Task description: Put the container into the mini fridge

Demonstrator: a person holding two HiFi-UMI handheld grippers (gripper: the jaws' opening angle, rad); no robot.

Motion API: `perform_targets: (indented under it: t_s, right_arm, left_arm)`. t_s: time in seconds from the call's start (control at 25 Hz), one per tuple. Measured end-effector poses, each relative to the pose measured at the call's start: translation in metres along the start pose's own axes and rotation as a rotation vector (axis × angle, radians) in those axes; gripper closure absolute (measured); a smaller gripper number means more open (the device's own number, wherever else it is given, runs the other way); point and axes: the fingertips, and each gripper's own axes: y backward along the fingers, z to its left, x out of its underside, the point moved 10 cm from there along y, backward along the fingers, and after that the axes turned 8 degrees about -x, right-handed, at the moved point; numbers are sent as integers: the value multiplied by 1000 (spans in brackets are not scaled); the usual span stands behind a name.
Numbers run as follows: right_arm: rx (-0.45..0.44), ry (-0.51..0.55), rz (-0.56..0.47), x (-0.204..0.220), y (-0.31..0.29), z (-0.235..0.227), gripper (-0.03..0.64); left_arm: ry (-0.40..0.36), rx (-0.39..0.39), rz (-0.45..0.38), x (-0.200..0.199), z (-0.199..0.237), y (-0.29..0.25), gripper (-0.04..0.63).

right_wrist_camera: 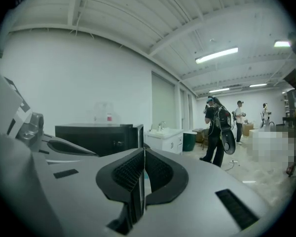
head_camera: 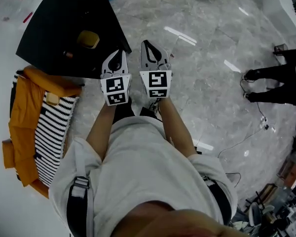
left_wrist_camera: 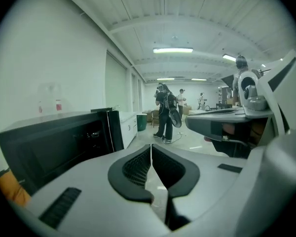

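The black mini fridge (head_camera: pixel 64 28) stands on the floor ahead and to the left; it also shows as a dark box at the left of the left gripper view (left_wrist_camera: pixel 54 142) and in the right gripper view (right_wrist_camera: pixel 98 135). A small yellow-topped object (head_camera: pixel 89 39) lies on its top; I cannot tell whether it is the container. My left gripper (head_camera: pixel 116 56) and right gripper (head_camera: pixel 149 46) hang side by side in front of my body, to the right of the fridge. The left jaws (left_wrist_camera: pixel 150 149) are shut with nothing between them. The right jaws (right_wrist_camera: pixel 142 154) are shut and hold nothing too.
An orange jacket (head_camera: pixel 24 127) and a striped cloth (head_camera: pixel 54 132) lie at my left. A person in black (head_camera: pixel 276 83) is on the grey floor at the right, with cables (head_camera: pixel 259 117) nearby. People stand farther down the room (left_wrist_camera: pixel 165 117) beside a white cabinet (left_wrist_camera: pixel 126 127).
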Motion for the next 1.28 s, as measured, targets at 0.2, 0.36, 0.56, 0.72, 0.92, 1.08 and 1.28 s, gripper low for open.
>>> perform_targets:
  t_s: [0.2,0.36,0.56,0.72,0.92,1.08,1.28]
  right_arm:
    - [-39,56,-84,-19,38,4,578]
    - [-70,72,-129,-36,73,-4,578]
    - [-76,110,-158,-53,96,-14,580]
    - [-56,114,-164,-57,104,-21,580]
    - [-49,110,-170,-59,115,-25,580]
    - [-29,78,-166,-49,128,-33,580]
    - [4,35,-187,-38,123,-45,580]
  left_arm:
    - [58,-30,-77,-17,-15,35,574]
    - [83,-29,-125,-30,-44,51,574]
    - [79,18,-168,-48,-70,55,575]
    - [52,44,-178,-56,-81,57,574]
    - [68,52,-161,-59,-86,60,574]
    - [44,70,-150,-59,-92,65,574]
    - [28,83,-168,-58,-90,58,574]
